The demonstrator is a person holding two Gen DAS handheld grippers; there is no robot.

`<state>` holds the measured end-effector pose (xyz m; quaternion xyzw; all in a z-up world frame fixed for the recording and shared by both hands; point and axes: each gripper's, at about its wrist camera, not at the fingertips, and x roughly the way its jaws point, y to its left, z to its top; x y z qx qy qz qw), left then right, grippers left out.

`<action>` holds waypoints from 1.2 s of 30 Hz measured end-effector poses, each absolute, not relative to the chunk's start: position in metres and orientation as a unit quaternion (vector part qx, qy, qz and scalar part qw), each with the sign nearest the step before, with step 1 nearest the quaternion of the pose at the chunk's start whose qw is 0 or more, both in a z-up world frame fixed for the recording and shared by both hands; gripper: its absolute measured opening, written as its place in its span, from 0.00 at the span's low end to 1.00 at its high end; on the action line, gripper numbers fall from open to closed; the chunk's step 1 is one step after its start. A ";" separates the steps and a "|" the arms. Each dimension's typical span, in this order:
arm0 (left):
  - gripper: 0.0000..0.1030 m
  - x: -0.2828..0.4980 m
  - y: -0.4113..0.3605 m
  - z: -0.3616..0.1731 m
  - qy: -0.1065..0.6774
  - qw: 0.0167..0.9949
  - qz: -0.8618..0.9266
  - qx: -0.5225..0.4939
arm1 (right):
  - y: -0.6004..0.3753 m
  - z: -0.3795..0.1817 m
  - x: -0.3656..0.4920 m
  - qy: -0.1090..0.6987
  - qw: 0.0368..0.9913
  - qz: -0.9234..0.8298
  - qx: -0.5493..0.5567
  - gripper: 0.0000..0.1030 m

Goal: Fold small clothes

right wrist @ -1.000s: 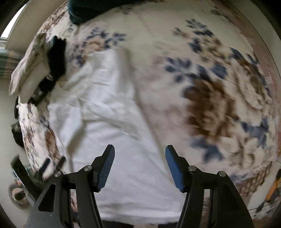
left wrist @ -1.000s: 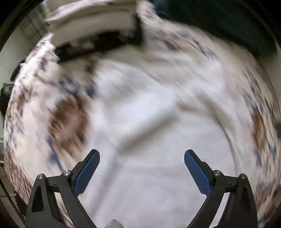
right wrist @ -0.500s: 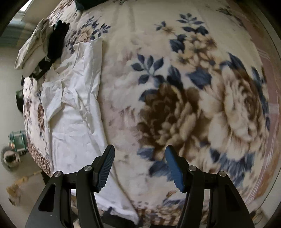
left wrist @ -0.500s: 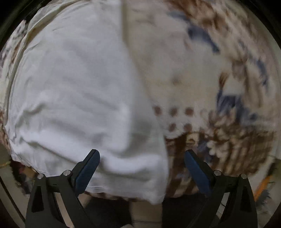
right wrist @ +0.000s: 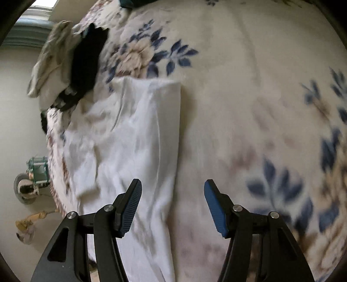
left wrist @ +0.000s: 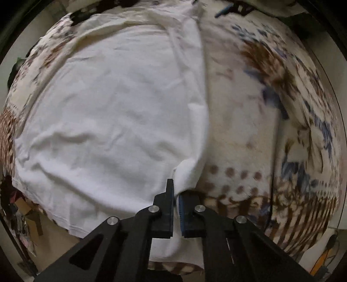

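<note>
A white garment [left wrist: 112, 112] lies spread flat on a floral blanket [left wrist: 249, 121] covering a bed. My left gripper [left wrist: 176, 191] is shut on the garment's near right corner, at its hem by the bed's front edge. In the right wrist view the same white garment [right wrist: 138, 138] lies left of centre. My right gripper [right wrist: 172, 195] is open and empty, hovering over the garment's right edge with bare blanket [right wrist: 249, 97] between and beyond its fingers.
A pile of cream and black clothes [right wrist: 69, 65] sits at the far left corner of the bed. A dark teal item [right wrist: 134, 2] lies at the far edge. Beyond the bed's left side stand a wheeled green object [right wrist: 34, 173] and floor clutter.
My left gripper went from wide open to shut on the garment's corner. My right gripper swung left, closer over the garment's right edge, and stays open.
</note>
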<state>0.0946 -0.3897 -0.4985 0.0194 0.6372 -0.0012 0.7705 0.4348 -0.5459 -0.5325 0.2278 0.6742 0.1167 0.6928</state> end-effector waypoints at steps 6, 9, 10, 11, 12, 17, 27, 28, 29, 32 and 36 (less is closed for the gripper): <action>0.02 0.087 -0.355 -0.491 0.632 0.775 0.022 -0.003 | -0.531 -0.557 0.458 0.684 0.690 0.105 0.215 0.40; 0.02 0.083 -0.337 -0.480 0.622 0.782 0.033 -0.010 | -0.530 -0.552 0.456 0.675 0.697 0.113 0.216 0.07; 0.01 0.079 -0.334 -0.476 0.621 0.783 0.035 -0.016 | -0.531 -0.547 0.455 0.670 0.702 0.112 0.216 0.05; 0.01 0.081 -0.321 -0.469 0.620 0.783 0.038 -0.025 | -0.531 -0.538 0.452 0.664 0.706 0.115 0.218 0.05; 0.01 0.083 -0.314 -0.464 0.618 0.784 0.041 -0.031 | -0.529 -0.529 0.451 0.659 0.710 0.117 0.217 0.05; 0.01 0.089 -0.267 -0.424 0.586 0.806 0.076 -0.047 | -0.508 -0.474 0.453 0.641 0.730 0.127 0.202 0.04; 0.01 0.111 -0.117 -0.425 0.557 0.803 0.168 -0.127 | -0.339 -0.422 0.497 0.643 0.742 0.144 0.128 0.04; 0.01 0.116 -0.102 -0.431 0.557 0.801 0.174 -0.132 | -0.315 -0.425 0.504 0.645 0.742 0.142 0.115 0.04; 0.01 0.117 -0.091 -0.435 0.559 0.798 0.179 -0.136 | -0.297 -0.429 0.511 0.647 0.742 0.139 0.105 0.04; 0.01 0.122 -0.054 -0.453 0.567 0.788 0.186 -0.152 | -0.240 -0.442 0.528 0.657 0.739 0.131 0.071 0.04; 0.01 0.126 -0.019 -0.482 0.588 0.769 0.181 -0.170 | -0.175 -0.461 0.540 0.664 0.738 0.117 0.011 0.04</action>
